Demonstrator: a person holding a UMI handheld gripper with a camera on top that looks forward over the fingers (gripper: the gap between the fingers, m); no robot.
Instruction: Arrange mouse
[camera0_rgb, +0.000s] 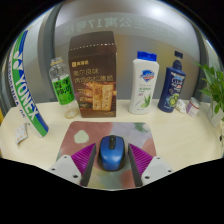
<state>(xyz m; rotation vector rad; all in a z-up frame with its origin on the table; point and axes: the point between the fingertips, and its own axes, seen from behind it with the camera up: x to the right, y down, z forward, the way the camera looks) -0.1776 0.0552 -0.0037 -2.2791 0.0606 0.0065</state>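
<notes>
A blue and black mouse (111, 152) lies on a multicoloured mouse mat (88, 131) on the cream table (175, 132). My gripper (112, 146) is open around it. The mouse stands between the two fingers and rests on the mat. There is a small gap between it and the magenta pad (87, 160) on the left, and the same on the right. The mouse's front end points away from me, toward the box.
Along the back of the table stand a green-labelled clear bottle (62, 82), a brown carton (92, 85), a white bottle with a blue cap (144, 86) and a blue bottle (174, 84). A green and white long case (25, 88) leans at the left. A plant (212, 92) is at the right.
</notes>
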